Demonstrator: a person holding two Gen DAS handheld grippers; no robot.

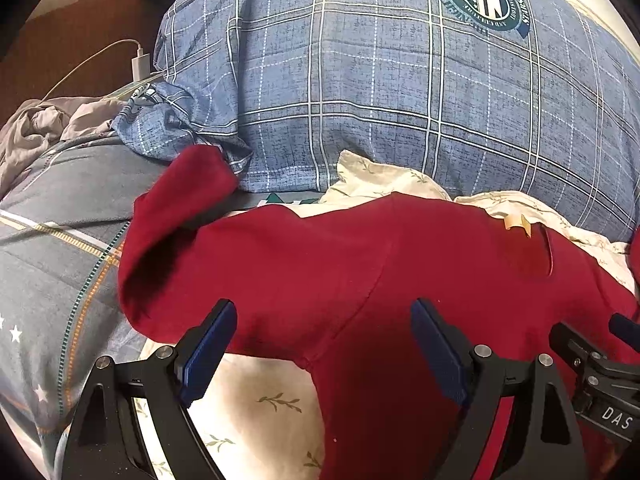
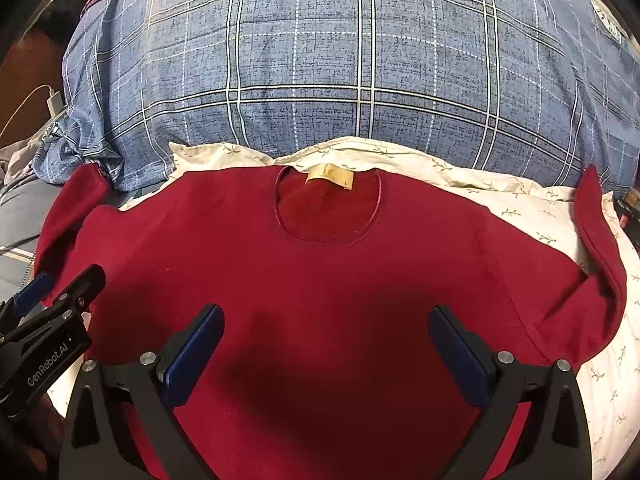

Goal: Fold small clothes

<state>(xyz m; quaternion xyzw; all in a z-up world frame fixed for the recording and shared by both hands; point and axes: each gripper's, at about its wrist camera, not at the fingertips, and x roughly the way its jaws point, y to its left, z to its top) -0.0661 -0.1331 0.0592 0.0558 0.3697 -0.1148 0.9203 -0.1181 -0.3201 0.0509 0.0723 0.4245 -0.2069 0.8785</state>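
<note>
While spread flat, red sweater under both: left gripper wide, gripping nothing; right gripper wide, gripping nothing; plaid pillow beyond.

Cut off below the collar label: hem of the dark red knit sweater; label print unreadable.

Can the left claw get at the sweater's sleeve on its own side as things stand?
Probably yes. The left claw is open above the red sweater, and the sleeve lies uncovered just to its left, nothing lying on it.
</note>
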